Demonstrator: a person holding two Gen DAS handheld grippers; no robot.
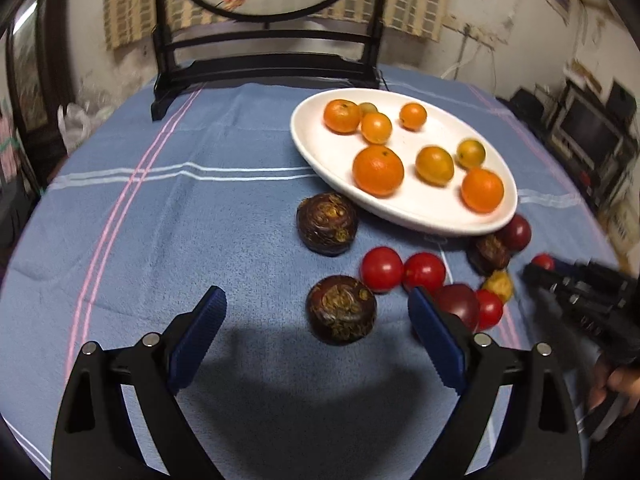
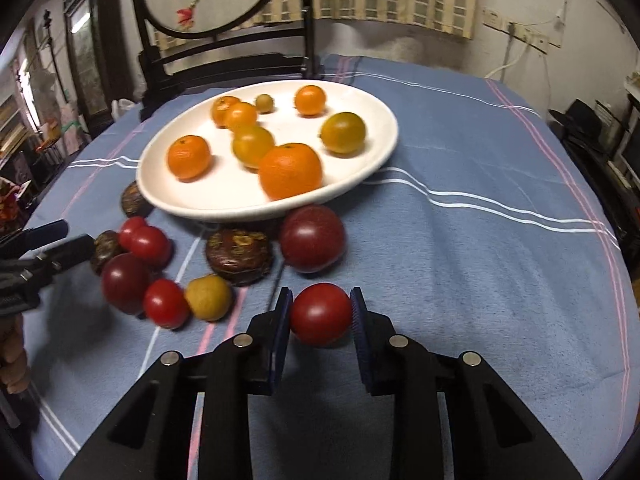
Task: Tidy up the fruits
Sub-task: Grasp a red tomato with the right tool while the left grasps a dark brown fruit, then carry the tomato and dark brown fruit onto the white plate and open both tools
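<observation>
A white oval plate holds several orange and yellow-green citrus fruits. In front of it on the blue cloth lie red tomatoes, dark plums and brown water chestnuts. My left gripper is open, with the near water chestnut between its blue pads, untouched. My right gripper is shut on a red tomato just above the cloth. In the left wrist view the right gripper shows at the right with that tomato.
A dark wooden stand with a round embroidered screen stands at the table's far edge behind the plate. A yellowish small fruit lies among the tomatoes. The blue striped cloth covers the round table.
</observation>
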